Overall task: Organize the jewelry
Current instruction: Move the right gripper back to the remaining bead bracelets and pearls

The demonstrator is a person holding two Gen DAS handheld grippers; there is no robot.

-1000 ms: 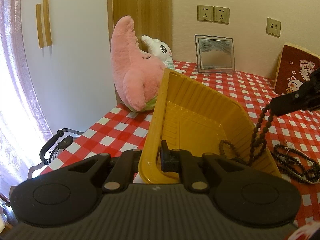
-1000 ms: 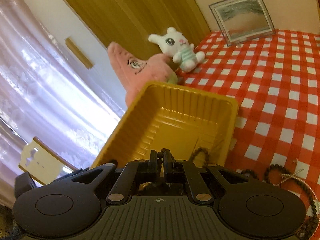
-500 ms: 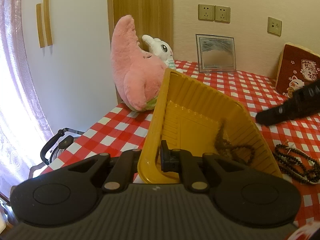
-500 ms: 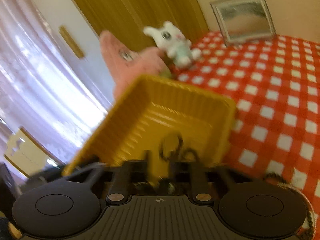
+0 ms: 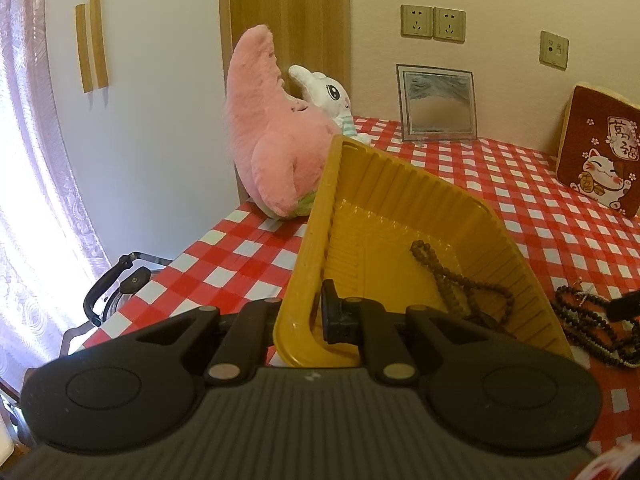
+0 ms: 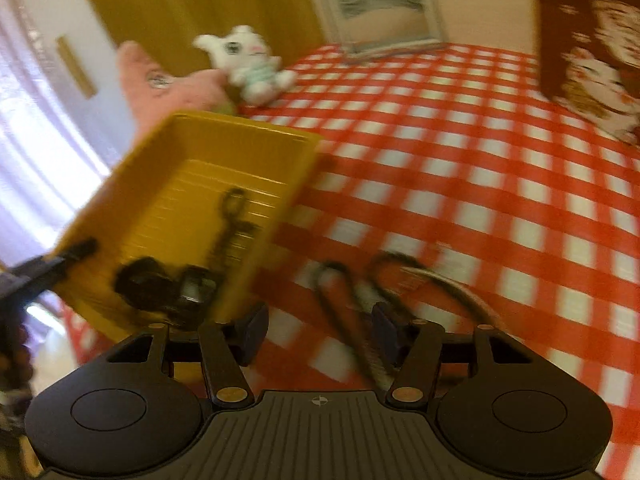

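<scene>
My left gripper [image 5: 308, 316] is shut on the near rim of a yellow ribbed tray [image 5: 404, 216] and holds it tilted up off the table. A dark bead necklace [image 5: 452, 280] lies inside the tray; it also shows blurred in the right wrist view [image 6: 230, 220]. My right gripper [image 6: 318, 330] is open and empty, low over more dark bead strands [image 6: 348, 316] on the red checked tablecloth, to the right of the tray [image 6: 200, 148]. The same strands lie right of the tray in the left wrist view [image 5: 588, 320], with a fingertip [image 5: 624, 308] of the right gripper over them.
A pink plush [image 5: 272, 144] and a white bunny plush [image 5: 328, 96] sit behind the tray. A framed picture [image 5: 436, 104] leans on the wall. A red cat cushion [image 5: 596, 148] stands at the far right. The table's left edge [image 5: 176, 264] drops to a black handle.
My right gripper let the bead necklace fall into the tray, opened, and moved right and down to the strands on the tablecloth. The left gripper and tray held still.
</scene>
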